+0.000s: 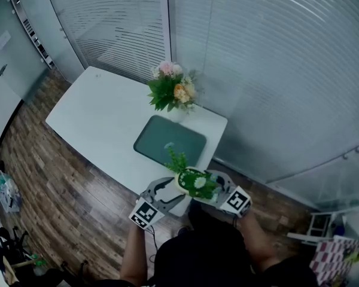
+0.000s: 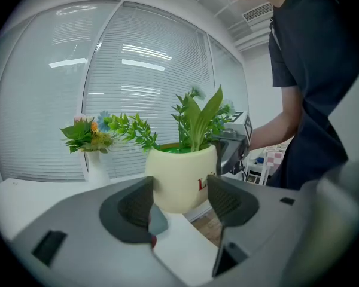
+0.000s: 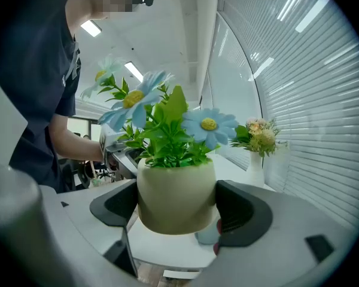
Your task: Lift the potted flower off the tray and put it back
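Two jaws of the right gripper (image 3: 177, 207) squeeze the flower pot (image 1: 194, 181), holding it upright in the air over the near edge of the tabletop (image 1: 102, 115), while the jaws of the left gripper (image 2: 180, 200) stand wide apart just beside it, and the green tray (image 1: 167, 137) lies just ahead.

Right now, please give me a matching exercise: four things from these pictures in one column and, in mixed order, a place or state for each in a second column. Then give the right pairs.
Column one:
1. potted flower
2. tray
3. vase of flowers
4. right tongs

Column two:
A. shut on the sides of a cream pot
B. standing at the far edge of the table
C. held up in the air, by the table's near edge
D. dark green, lying flat on the table

Pairs: 1-C, 2-D, 3-B, 4-A
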`<state>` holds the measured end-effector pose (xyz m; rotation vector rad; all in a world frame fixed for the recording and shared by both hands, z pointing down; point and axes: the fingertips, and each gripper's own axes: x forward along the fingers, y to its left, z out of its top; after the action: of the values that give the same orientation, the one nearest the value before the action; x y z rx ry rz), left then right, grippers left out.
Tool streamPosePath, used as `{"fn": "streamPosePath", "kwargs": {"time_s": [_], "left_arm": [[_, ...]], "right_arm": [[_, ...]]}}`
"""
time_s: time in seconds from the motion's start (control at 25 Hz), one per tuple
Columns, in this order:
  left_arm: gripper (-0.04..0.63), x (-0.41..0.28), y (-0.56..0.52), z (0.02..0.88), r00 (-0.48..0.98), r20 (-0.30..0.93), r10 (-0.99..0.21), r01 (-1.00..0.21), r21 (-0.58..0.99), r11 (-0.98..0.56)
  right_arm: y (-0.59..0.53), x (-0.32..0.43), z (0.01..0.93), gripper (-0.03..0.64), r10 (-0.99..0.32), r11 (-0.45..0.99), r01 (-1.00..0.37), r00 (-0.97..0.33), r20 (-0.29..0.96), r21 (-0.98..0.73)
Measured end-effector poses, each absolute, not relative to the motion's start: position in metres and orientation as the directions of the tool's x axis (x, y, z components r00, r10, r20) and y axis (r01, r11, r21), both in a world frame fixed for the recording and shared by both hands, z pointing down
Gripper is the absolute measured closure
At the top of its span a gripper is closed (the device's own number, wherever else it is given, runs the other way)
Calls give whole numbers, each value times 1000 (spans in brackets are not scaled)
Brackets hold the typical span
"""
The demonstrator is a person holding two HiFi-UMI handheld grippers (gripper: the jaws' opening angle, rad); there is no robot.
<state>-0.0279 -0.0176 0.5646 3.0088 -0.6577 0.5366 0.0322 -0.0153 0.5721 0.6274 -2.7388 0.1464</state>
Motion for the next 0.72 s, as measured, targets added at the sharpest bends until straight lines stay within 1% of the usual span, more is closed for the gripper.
{"fn": "streamPosePath", "kwargs": {"time_s": [0.4, 0.56, 0.72], "left_arm": [[311, -42, 30, 551, 852, 320, -414, -413, -75, -908], [311, -47, 49, 551, 840, 343, -421, -416, -93, -905], [311, -49, 65, 551, 840, 340, -423, -413, -104, -905]], "right_arm": [[33, 17, 558, 213, -417, 898, -441, -853, 313, -5], [52, 13, 561, 213, -421, 898, -439, -847, 326, 18], [68, 11, 560, 213, -428, 896, -441, -838, 340, 41]]}}
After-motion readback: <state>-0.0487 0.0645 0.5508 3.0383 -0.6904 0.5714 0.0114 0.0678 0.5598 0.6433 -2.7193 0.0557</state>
